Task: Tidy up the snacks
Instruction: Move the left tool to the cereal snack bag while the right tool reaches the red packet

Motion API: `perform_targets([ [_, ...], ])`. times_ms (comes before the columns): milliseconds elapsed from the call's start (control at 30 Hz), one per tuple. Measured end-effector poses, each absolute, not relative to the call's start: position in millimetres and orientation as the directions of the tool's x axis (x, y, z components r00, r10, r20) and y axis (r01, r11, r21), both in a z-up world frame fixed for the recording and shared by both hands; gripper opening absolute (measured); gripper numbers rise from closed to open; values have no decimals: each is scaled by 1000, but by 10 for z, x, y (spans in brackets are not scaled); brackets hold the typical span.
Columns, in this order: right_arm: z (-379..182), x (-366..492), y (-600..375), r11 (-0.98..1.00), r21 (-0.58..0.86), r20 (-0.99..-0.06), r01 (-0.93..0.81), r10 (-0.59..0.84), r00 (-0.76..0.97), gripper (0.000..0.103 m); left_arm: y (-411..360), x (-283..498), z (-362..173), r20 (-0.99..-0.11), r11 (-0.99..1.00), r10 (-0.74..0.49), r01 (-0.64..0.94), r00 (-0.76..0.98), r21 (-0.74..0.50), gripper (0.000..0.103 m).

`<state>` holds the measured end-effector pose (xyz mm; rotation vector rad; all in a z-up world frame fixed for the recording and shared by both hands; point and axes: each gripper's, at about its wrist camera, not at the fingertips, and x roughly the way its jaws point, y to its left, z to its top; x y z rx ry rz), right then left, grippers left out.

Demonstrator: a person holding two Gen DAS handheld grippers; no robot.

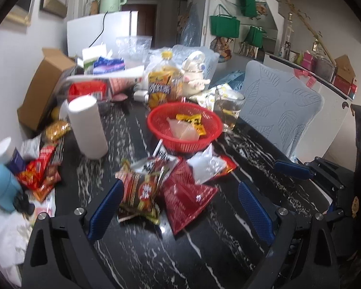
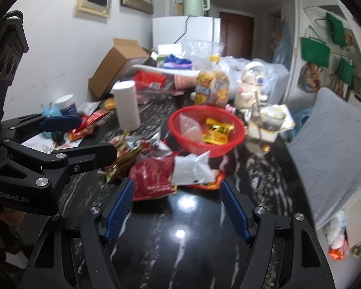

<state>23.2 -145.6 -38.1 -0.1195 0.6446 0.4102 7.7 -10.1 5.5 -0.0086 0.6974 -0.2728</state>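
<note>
A red mesh basket [image 1: 204, 142] [image 2: 192, 144] stands mid-table with a yellow packet [image 1: 190, 121] [image 2: 217, 130] and a clear bag [image 1: 183, 130] [image 2: 190, 126] in it. A heap of snack packets lies in front of it: a dark red-and-green packet [image 1: 142, 187], a red packet [image 1: 187, 197] [image 2: 151, 177] and a white packet [image 1: 205, 163] [image 2: 192, 171]. My left gripper [image 1: 180, 192] is open, its fingers either side of the heap; it also shows in the right wrist view [image 2: 91, 134]. My right gripper [image 2: 177, 187] is open just before the red and white packets; it also shows in the left wrist view [image 1: 274, 172].
A white cylinder [image 1: 87, 126] [image 2: 127, 106] stands left of the basket. A glass of liquid [image 1: 228, 110] [image 2: 264, 125] stands to its right. More red packets [image 1: 41, 171] lie at the left edge. Bags, a cardboard box [image 1: 43, 89] and a piggy figure [image 1: 195, 77] crowd the back. A pale chair [image 1: 284, 110] stands at right.
</note>
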Motion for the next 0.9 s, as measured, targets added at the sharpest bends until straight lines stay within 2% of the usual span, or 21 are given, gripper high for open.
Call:
perform_targets([
  [367, -729, 413, -1211, 865, 72, -662, -497, 414, 624, 74, 135, 79, -186, -646, 974, -226, 184, 729, -133, 97],
  [900, -954, 877, -1017, 850, 106, -721, -517, 423, 548, 75, 440, 530, -491, -685, 971, -238, 143, 688, -194, 97],
])
